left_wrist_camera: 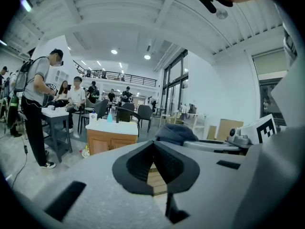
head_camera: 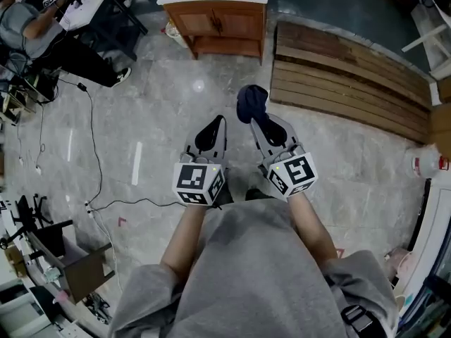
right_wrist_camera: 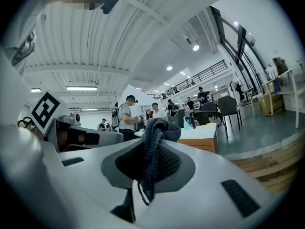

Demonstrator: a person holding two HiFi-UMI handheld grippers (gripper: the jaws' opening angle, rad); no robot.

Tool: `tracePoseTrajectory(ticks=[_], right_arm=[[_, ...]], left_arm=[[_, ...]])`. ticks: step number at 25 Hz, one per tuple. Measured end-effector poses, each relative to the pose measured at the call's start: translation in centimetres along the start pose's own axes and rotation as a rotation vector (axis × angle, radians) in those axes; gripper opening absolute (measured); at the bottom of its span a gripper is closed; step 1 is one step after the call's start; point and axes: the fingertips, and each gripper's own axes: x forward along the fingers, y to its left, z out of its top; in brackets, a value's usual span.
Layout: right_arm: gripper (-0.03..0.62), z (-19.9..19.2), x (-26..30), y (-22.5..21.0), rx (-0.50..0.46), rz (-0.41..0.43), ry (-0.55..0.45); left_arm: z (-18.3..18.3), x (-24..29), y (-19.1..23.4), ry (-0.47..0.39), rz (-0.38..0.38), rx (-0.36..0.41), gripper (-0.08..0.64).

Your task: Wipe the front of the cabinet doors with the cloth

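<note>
**Right gripper**: jaws closed on a dark blue cloth. A narrow fold is pinched between the pads, and the bulk stands bunched above the tips. One loose thread hangs down inside the jaws.

**Left gripper**: jaws closed together, nothing between them. It is held level with the right gripper, just beside it.

**Cabinet**: small wooden unit with a white top and two doors facing the person. It stands well apart from both grippers across bare floor, and nothing is touching it yet.

**Nearby:** cable trailing over the floor to the left; wooden boards on the floor to the right.

**Hazards, as judged:**
- The hold is on a thin fold only, so pressing and dragging across a door could pull the cloth free.
- A bunched wad gives a small wiping face, so patches of the doors could be missed.
- The loose thread or a fold may catch on the dark handles where the doors meet.
- On the walk in, the cable or the edge of the boards could trip a foot.
</note>
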Motion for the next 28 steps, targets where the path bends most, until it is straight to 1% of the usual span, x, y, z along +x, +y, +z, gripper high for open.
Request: tracePoseTrajectory(ticks=[5,10,14,23,28], right_arm=[[0.051,-0.4,2.3,0.1,0.007,0.006,0.008],[0.051,-1.0,5.7,-0.3,0.023,0.001,0.022],[0.051,-1.1,9.3,-0.5,0.022,-0.003,0.025],[0.051,-0.6,19.0,0.0,0.000,-0.058,0.038],[0.051,-0.9,23.1,0.7,-0.012,-0.086,0.052]], left_arm=[[0.0,0.8,2.3,0.006,0.016,-0.007,0.008],[-0.1,2.6,5.4,0.015,0.011,-0.015,0.008],[0.2,4.4,8.7,0.025,0.004,-0.023,0.008],[1.5,7.6,17.2,0.036,-0.024,-0.014,0.008],[2.0,8.6,21.4,0.036,-0.042,-0.036,0.008]])
